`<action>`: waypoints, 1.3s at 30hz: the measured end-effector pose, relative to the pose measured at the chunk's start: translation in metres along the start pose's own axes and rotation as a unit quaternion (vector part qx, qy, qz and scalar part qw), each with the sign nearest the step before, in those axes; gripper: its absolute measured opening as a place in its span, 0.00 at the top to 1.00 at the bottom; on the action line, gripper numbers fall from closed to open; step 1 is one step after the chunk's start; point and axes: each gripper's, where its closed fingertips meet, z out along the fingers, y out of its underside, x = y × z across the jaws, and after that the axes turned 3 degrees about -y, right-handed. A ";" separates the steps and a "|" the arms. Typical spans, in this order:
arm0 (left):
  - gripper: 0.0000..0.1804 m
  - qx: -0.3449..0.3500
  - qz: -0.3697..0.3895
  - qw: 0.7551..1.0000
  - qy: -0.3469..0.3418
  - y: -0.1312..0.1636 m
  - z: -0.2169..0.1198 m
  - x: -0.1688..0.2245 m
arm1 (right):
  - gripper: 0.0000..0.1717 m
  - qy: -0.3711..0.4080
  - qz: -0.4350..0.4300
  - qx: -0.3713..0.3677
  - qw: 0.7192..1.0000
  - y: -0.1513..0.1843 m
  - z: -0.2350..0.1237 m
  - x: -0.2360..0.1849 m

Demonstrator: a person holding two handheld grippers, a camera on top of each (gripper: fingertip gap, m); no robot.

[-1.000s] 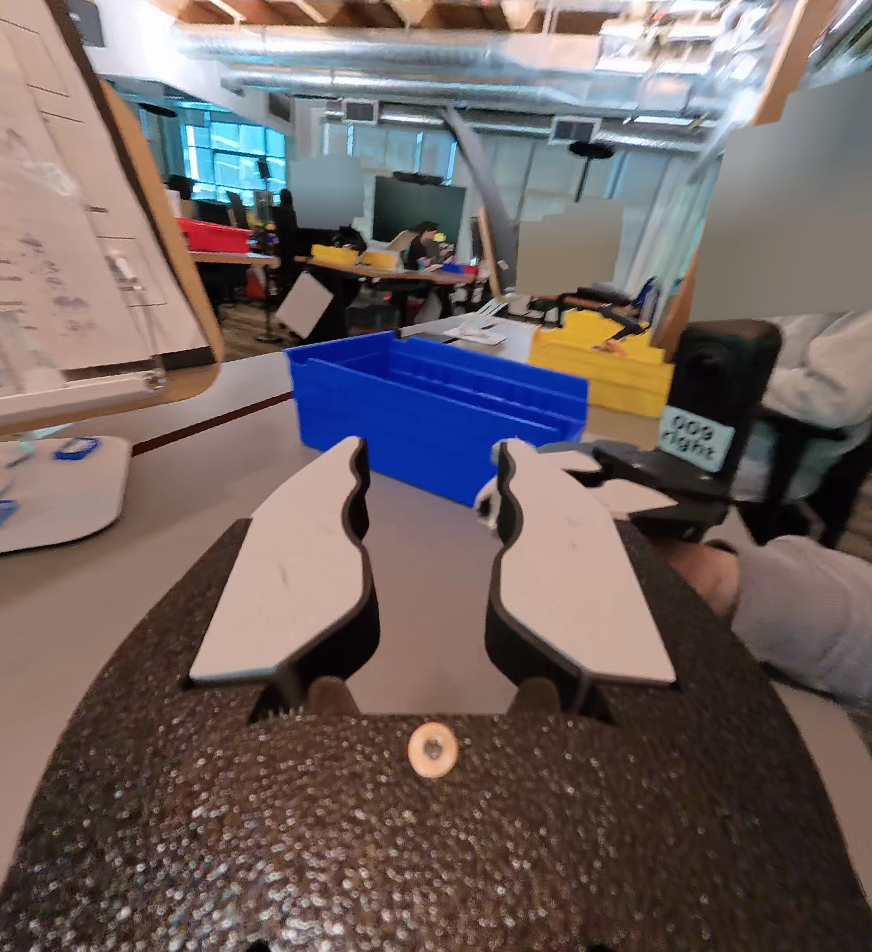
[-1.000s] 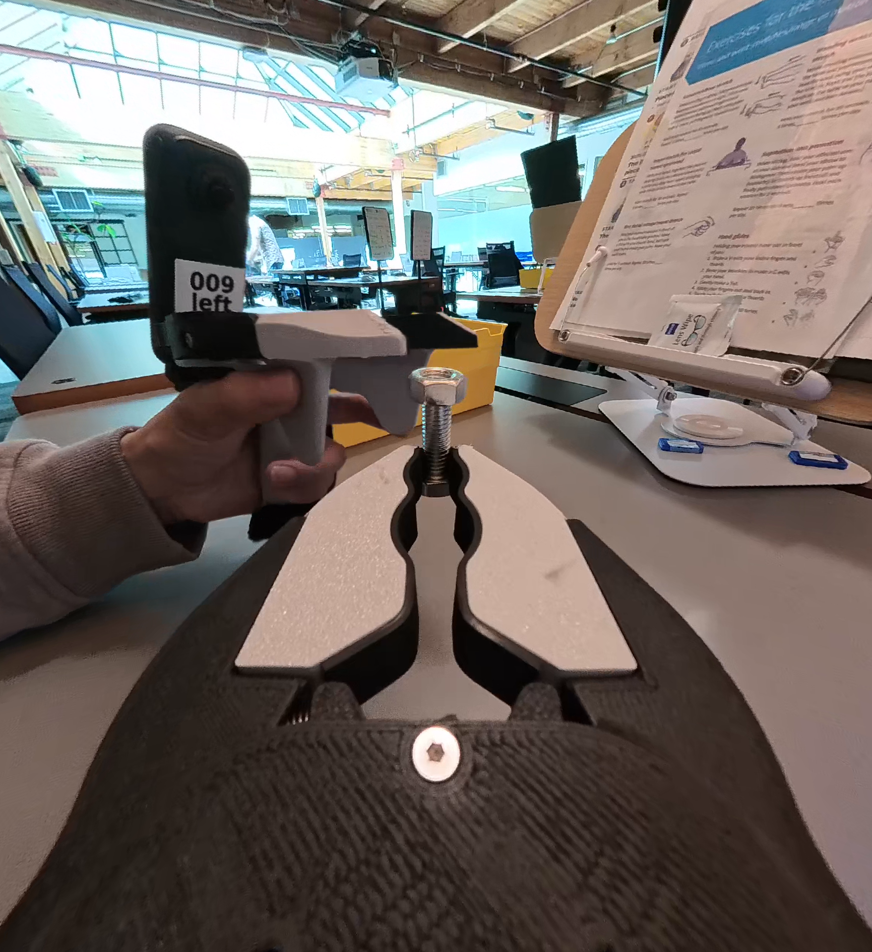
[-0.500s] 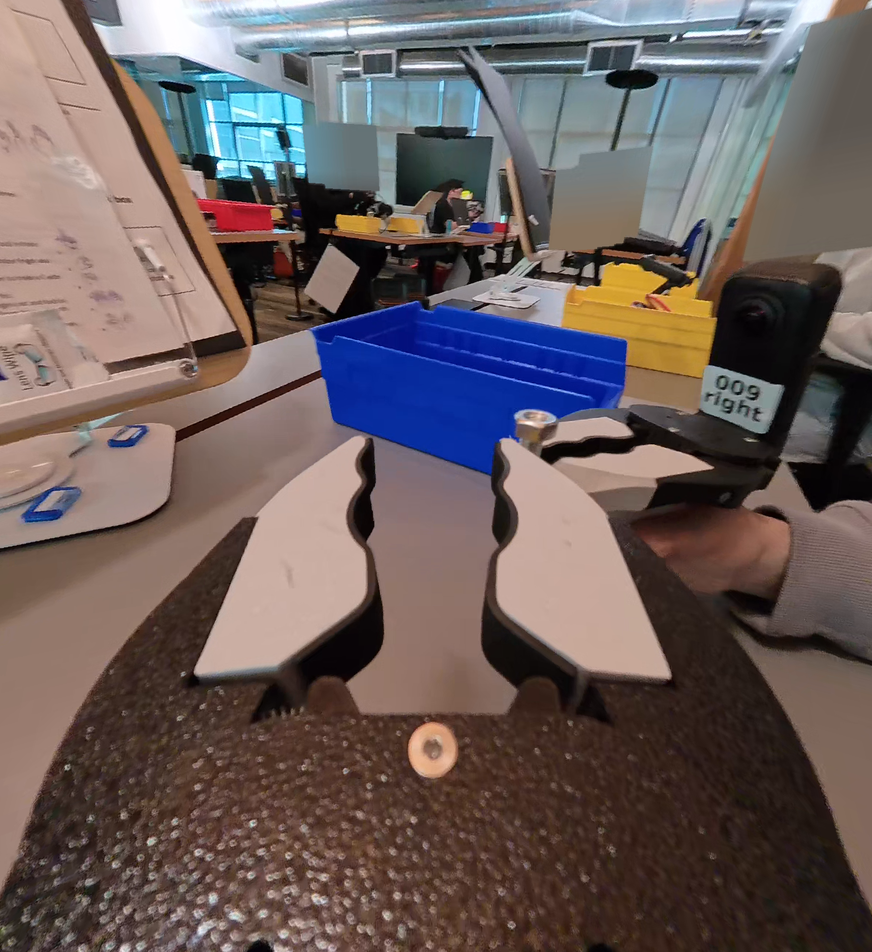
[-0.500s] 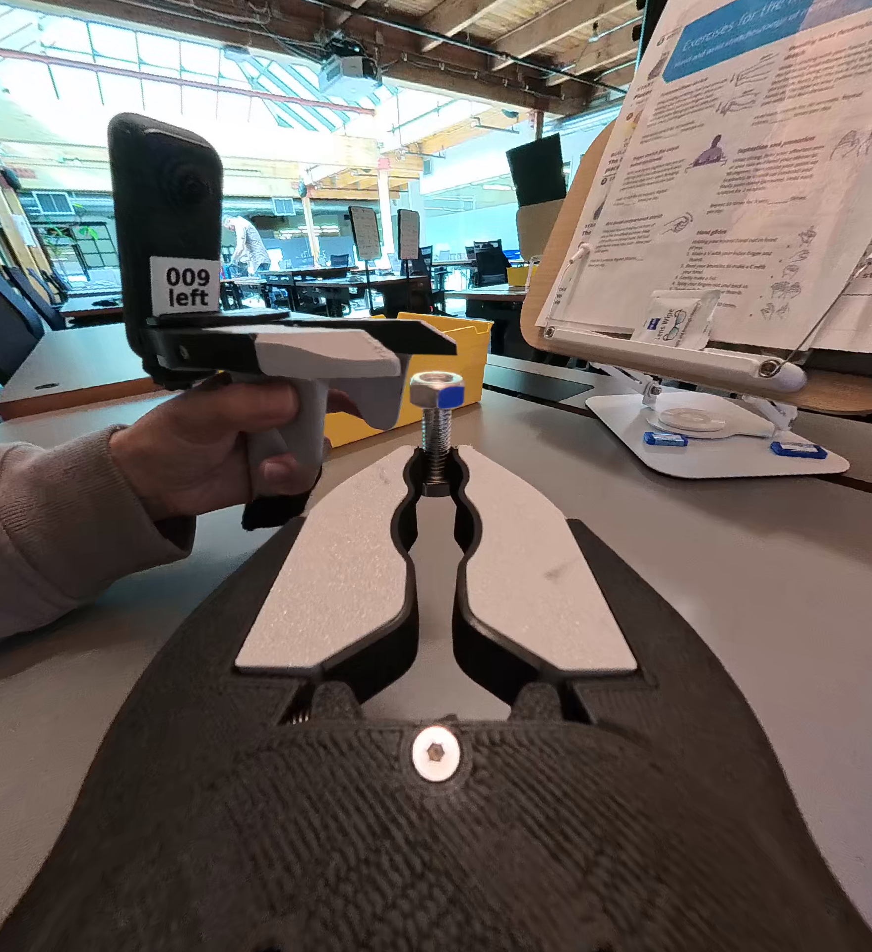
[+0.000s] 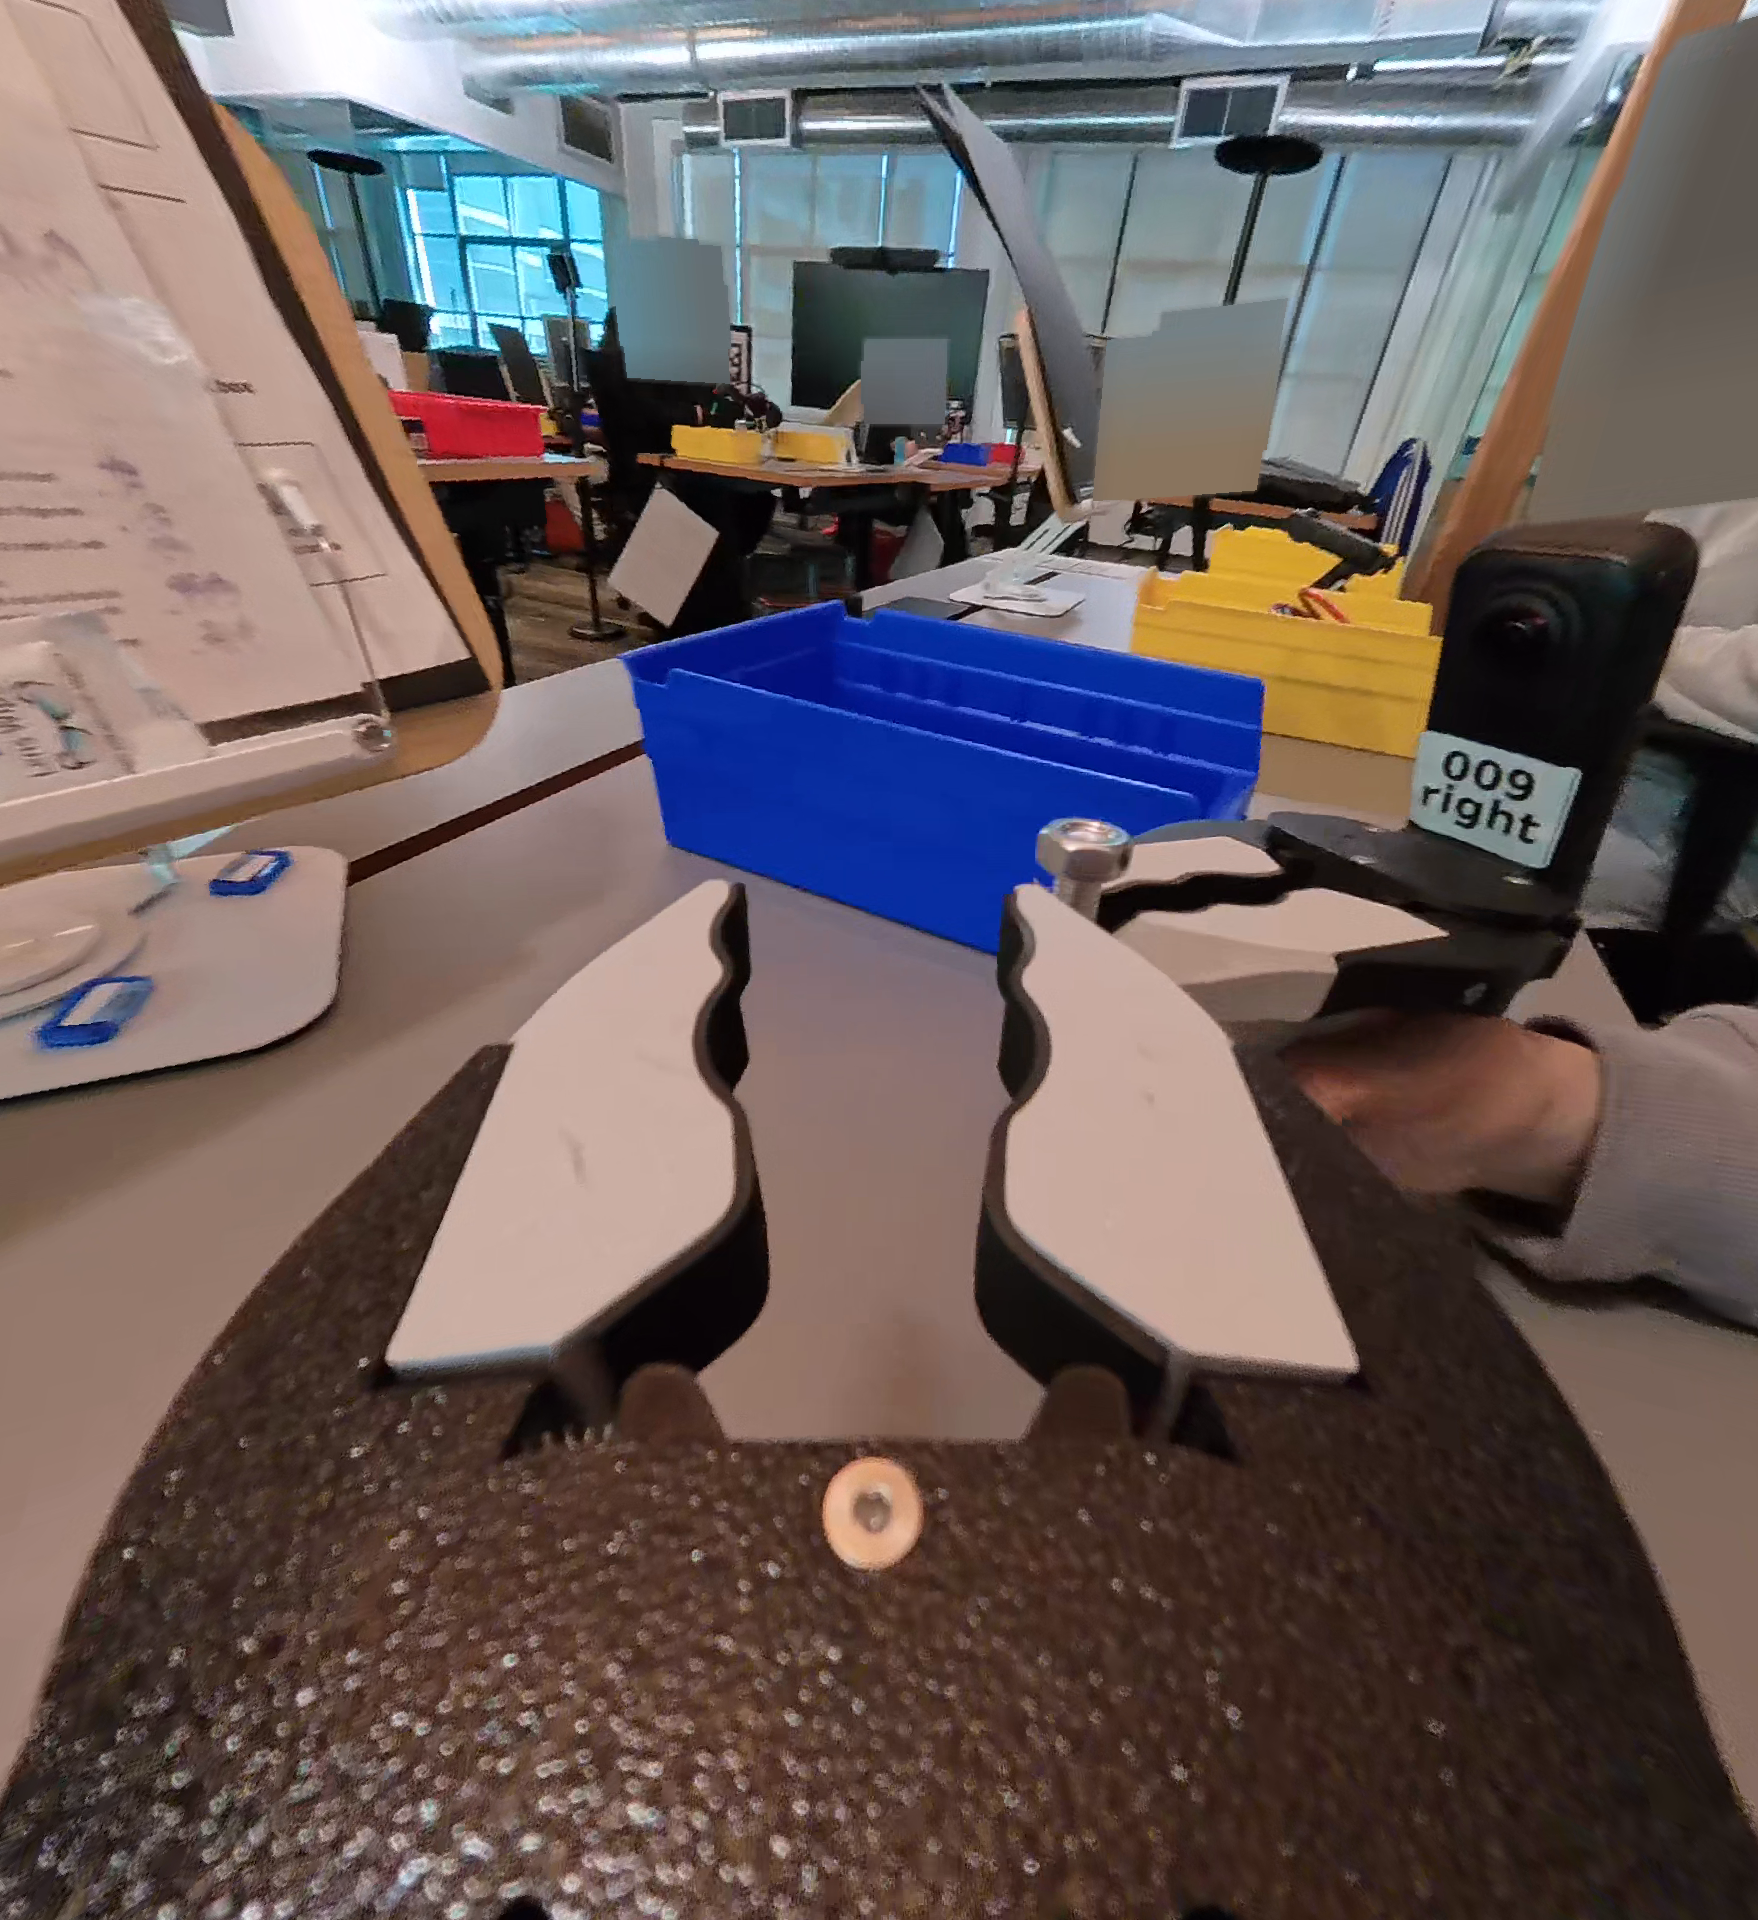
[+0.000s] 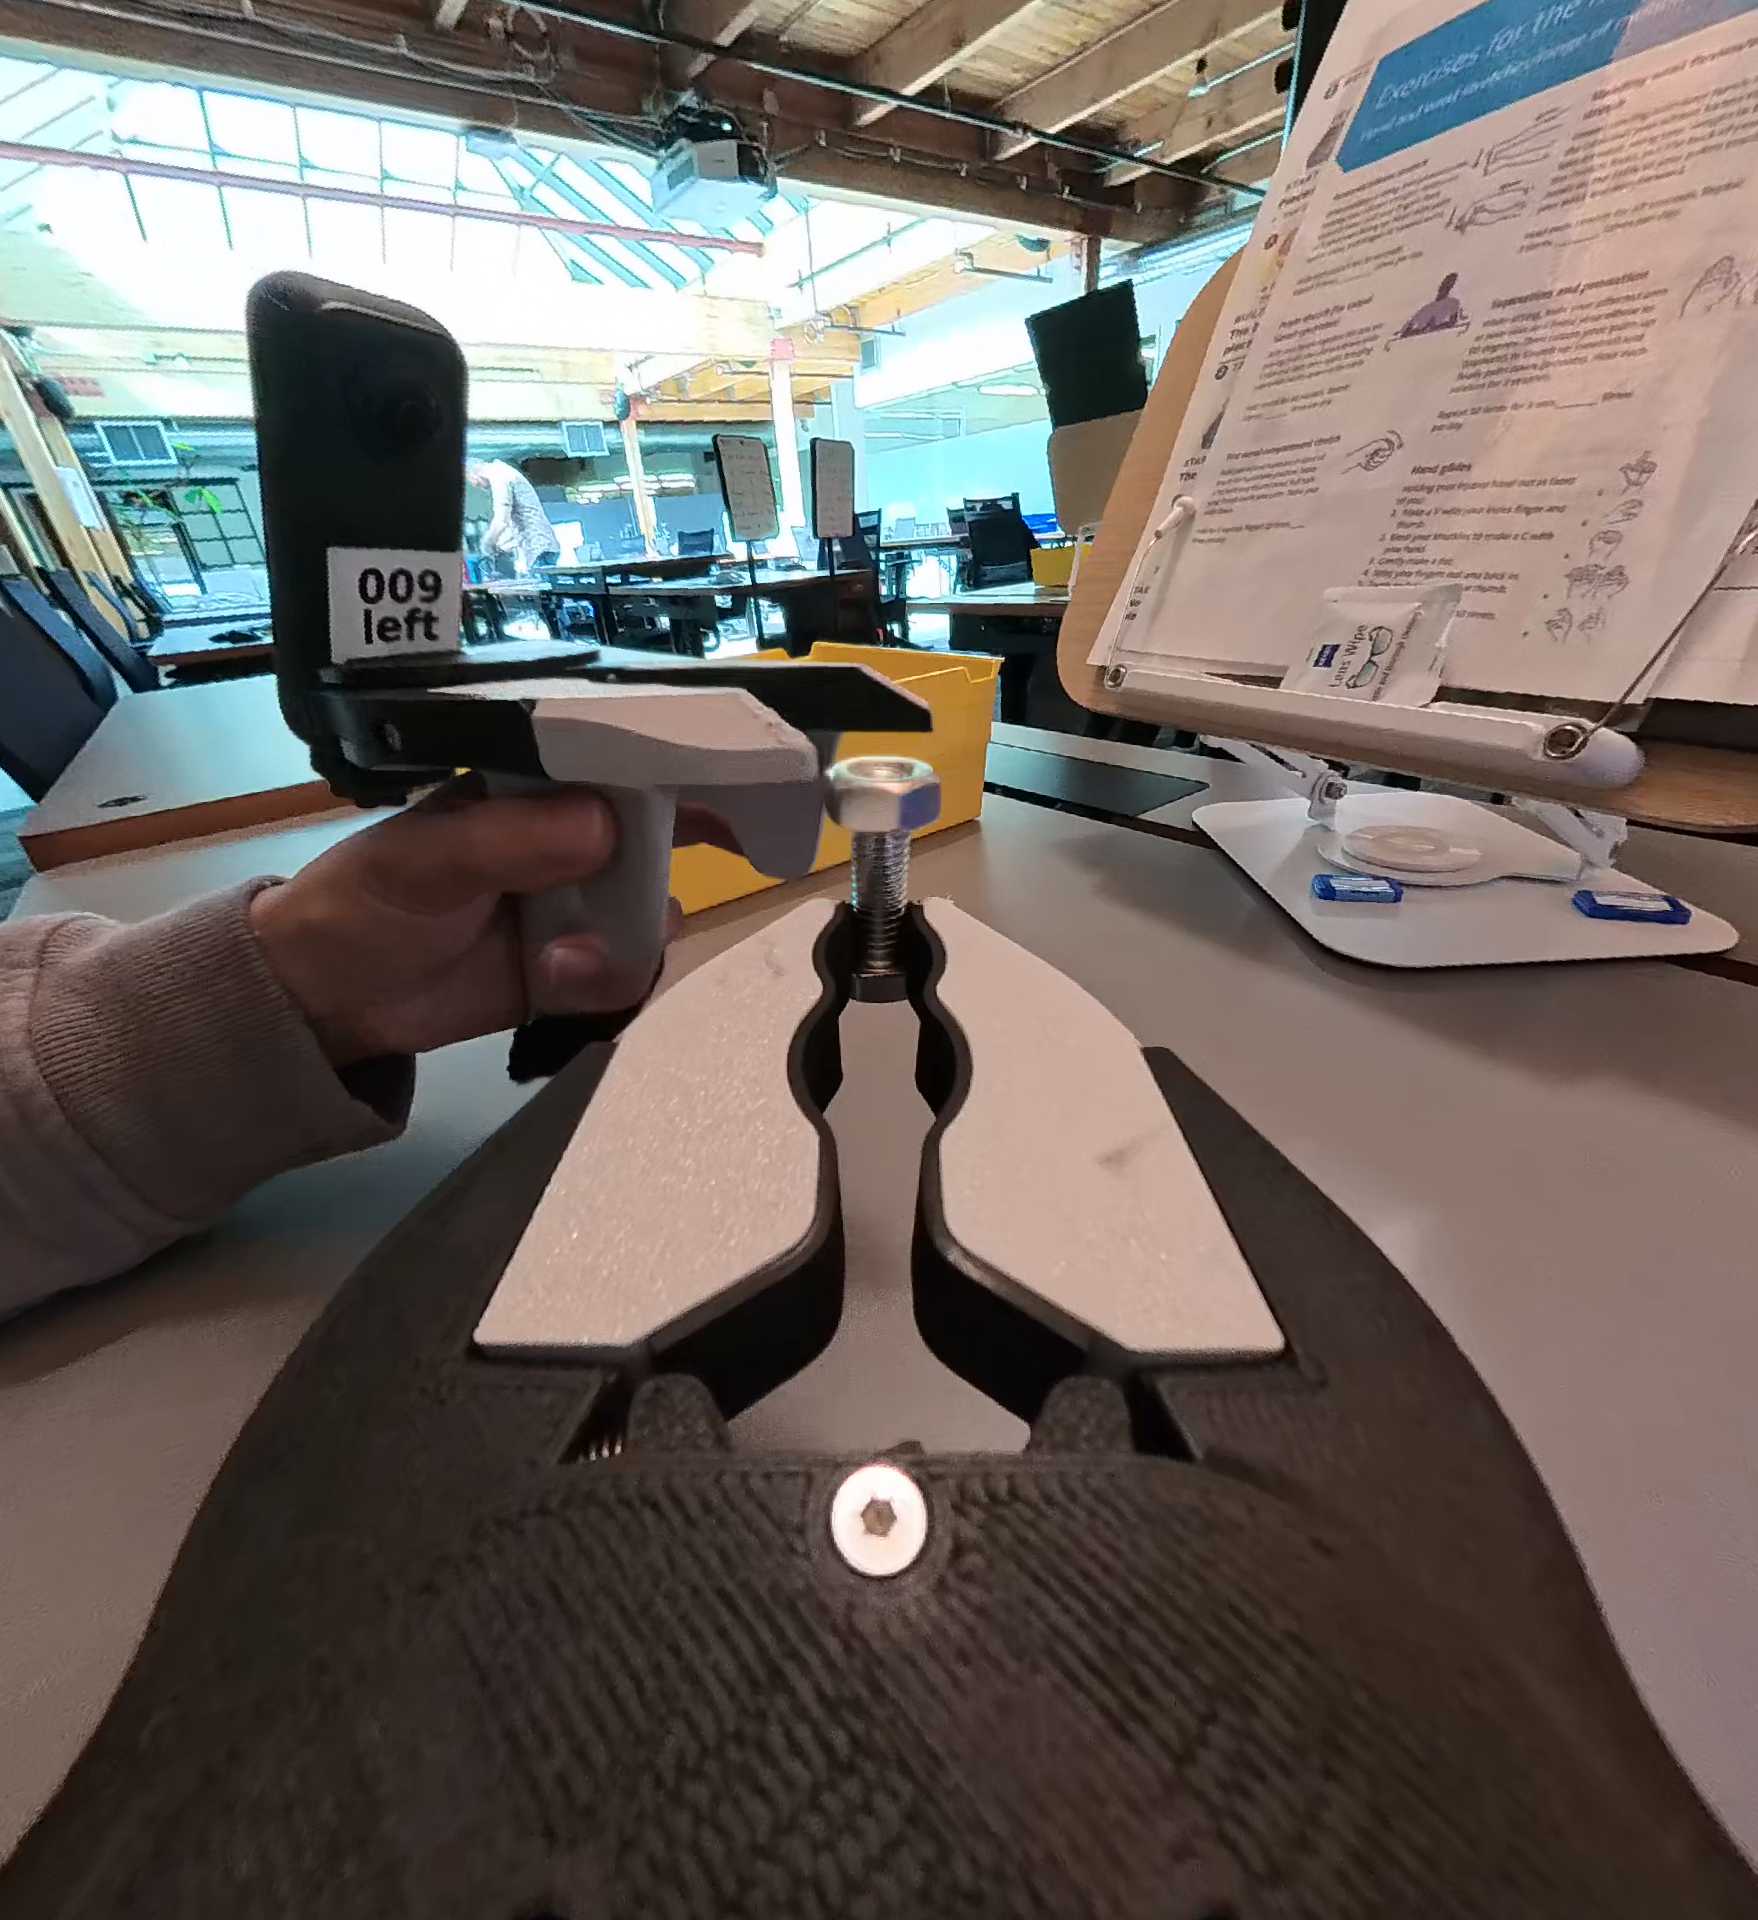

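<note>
While the right tool (image 6: 880, 914) grips an upright bolt (image 6: 880, 831), the left tool (image 5: 870, 914) hovers level, jaws wide.

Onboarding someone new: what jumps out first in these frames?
The upright silver threaded bolt with a hex nut on top, clamped between the right gripper fingers. Close on its left, the left gripper stands open with nothing between its fingers. Behind sits a bright blue plastic bin on the grey table.

Grey table (image 5: 501, 1164), blue bin (image 5: 916, 790), white stand base (image 6: 1457, 914), yellow bin (image 6: 916, 748)
</note>
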 end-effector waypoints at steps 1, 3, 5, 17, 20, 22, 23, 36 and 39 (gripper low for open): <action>0.74 0.006 -0.002 1.000 0.004 -0.002 -0.001 0.001 | 0.95 -0.002 0.000 -0.002 1.000 0.001 0.001 -0.001; 0.73 0.021 -0.016 0.999 0.032 -0.007 0.001 0.012 | 0.95 -0.006 0.000 -0.003 1.000 0.001 0.002 -0.003; 0.72 0.022 -0.022 0.998 0.050 -0.005 0.008 0.024 | 0.95 -0.010 -0.005 -0.009 1.000 0.003 0.004 -0.006; 0.75 0.039 -0.033 0.999 -0.002 -0.013 -0.005 -0.003 | 0.95 -0.010 0.012 -0.007 1.000 0.003 0.003 -0.004; 0.71 0.036 -0.041 0.997 0.052 -0.012 0.004 0.021 | 0.95 -0.013 0.011 -0.010 1.000 0.004 0.004 -0.005; 0.69 0.008 -0.021 0.998 0.051 -0.001 0.012 0.028 | 0.95 -0.014 0.011 -0.010 1.000 0.004 0.004 -0.006; 0.69 -0.003 -0.010 0.999 0.045 0.004 0.015 0.029 | 0.95 -0.014 0.012 -0.009 1.000 0.004 0.004 -0.006; 0.71 0.038 -0.035 0.999 -0.010 -0.009 -0.001 -0.004 | 0.95 -0.017 0.040 -0.002 0.999 0.001 0.002 -0.001; 0.71 0.043 -0.030 0.998 -0.040 -0.007 -0.003 -0.015 | 0.95 -0.020 0.049 -0.004 0.999 -0.002 0.001 -0.002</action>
